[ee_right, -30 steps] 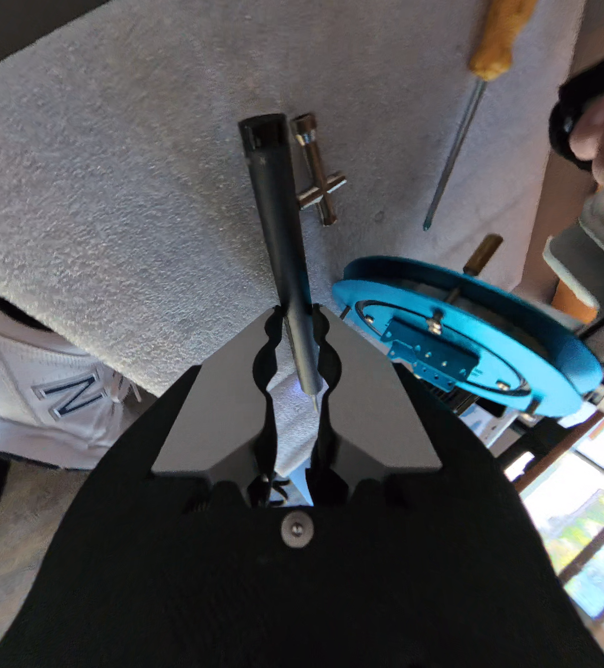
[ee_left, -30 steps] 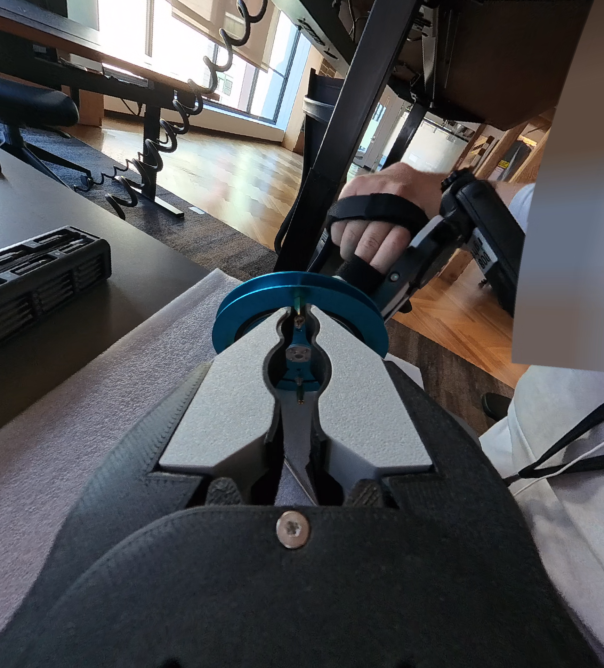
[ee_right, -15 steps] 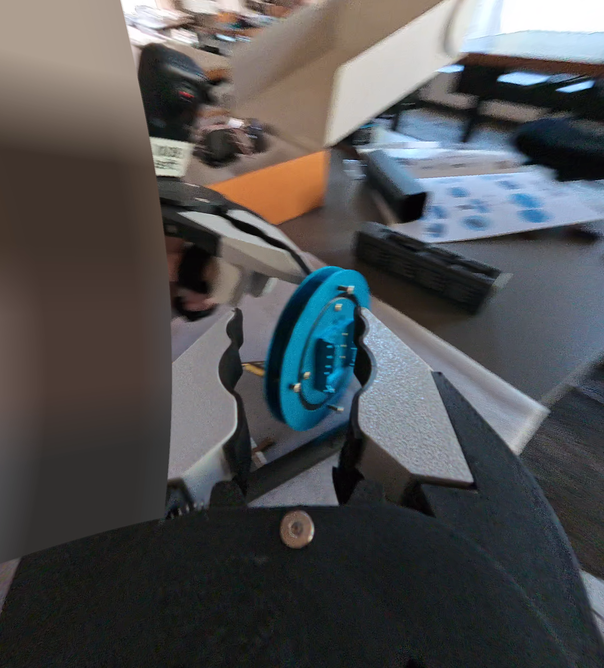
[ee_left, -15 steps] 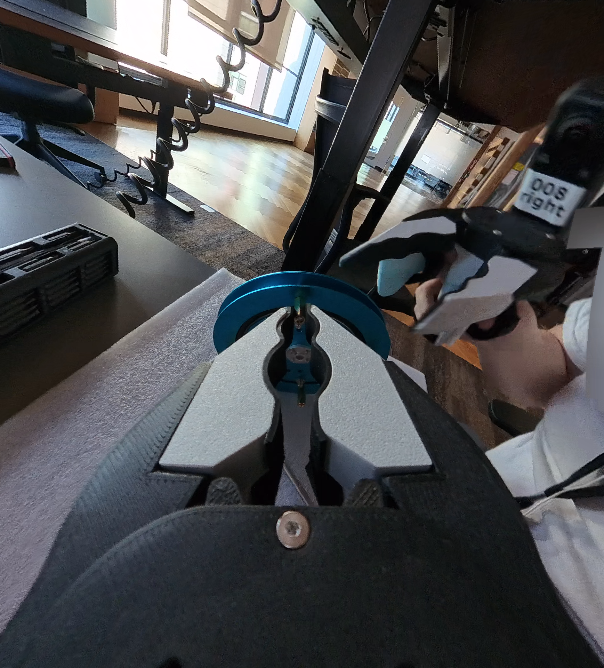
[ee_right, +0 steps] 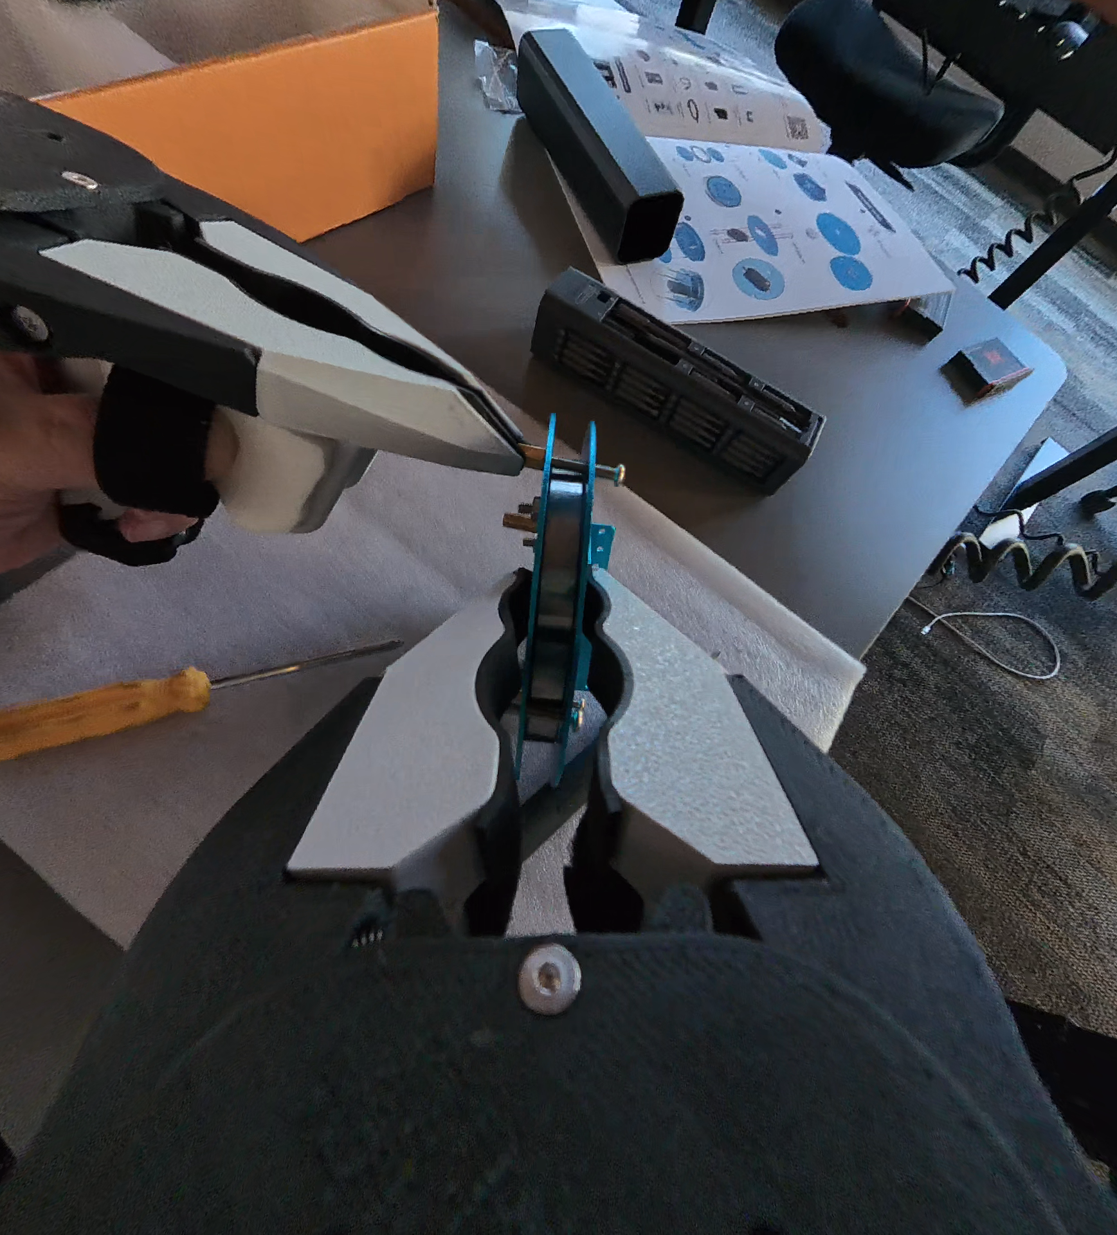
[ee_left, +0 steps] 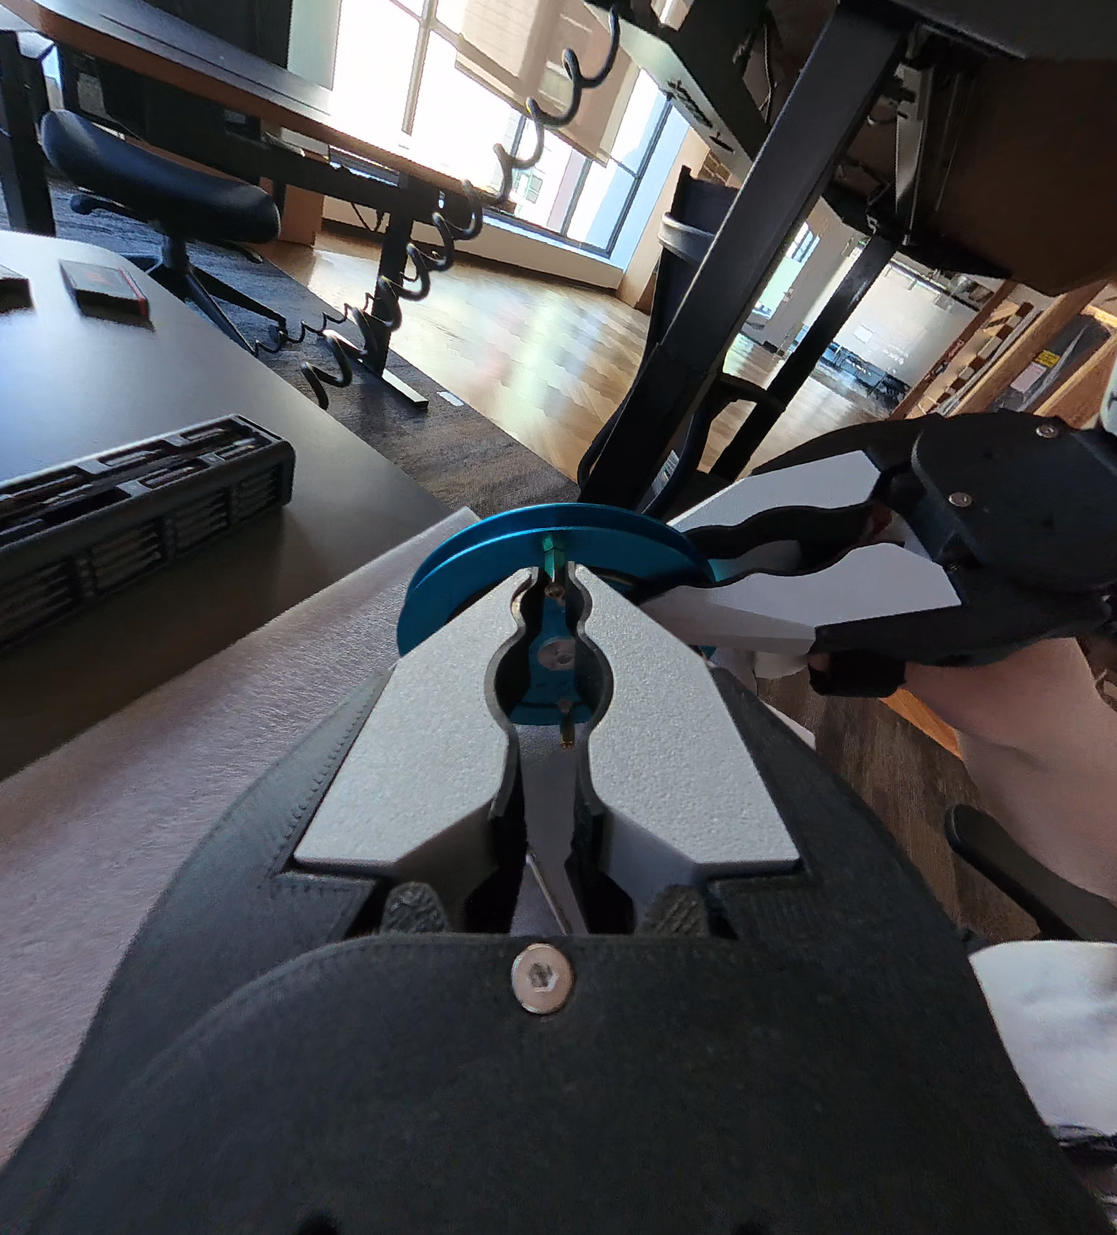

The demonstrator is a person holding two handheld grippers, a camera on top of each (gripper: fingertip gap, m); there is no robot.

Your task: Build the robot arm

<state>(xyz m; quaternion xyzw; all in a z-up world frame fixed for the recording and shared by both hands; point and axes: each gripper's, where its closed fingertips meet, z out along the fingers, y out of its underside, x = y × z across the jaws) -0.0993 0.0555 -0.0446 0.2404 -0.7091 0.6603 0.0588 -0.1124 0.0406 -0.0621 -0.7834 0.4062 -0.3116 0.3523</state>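
Both tongs meet at a blue wheel held above the grey mat.

The right tongs (ee_right: pixel 552 675) sit clamped on the blue wheel (ee_right: pixel 559 601), which stands edge-on over the grey mat (ee_right: pixel 315 601). The left tongs (ee_right: pixel 515 454), coming in from ten o'clock, are pinched together on a brass standoff (ee_right: pixel 535 453) at the wheel's top. A yellow screwdriver (ee_right: pixel 81 715) lies at nine o'clock. Farther on the tabletop (ee_right: pixel 876 428), at one o'clock, rest a black bit case (ee_right: pixel 676 381) and an instruction sheet (ee_right: pixel 803 227).
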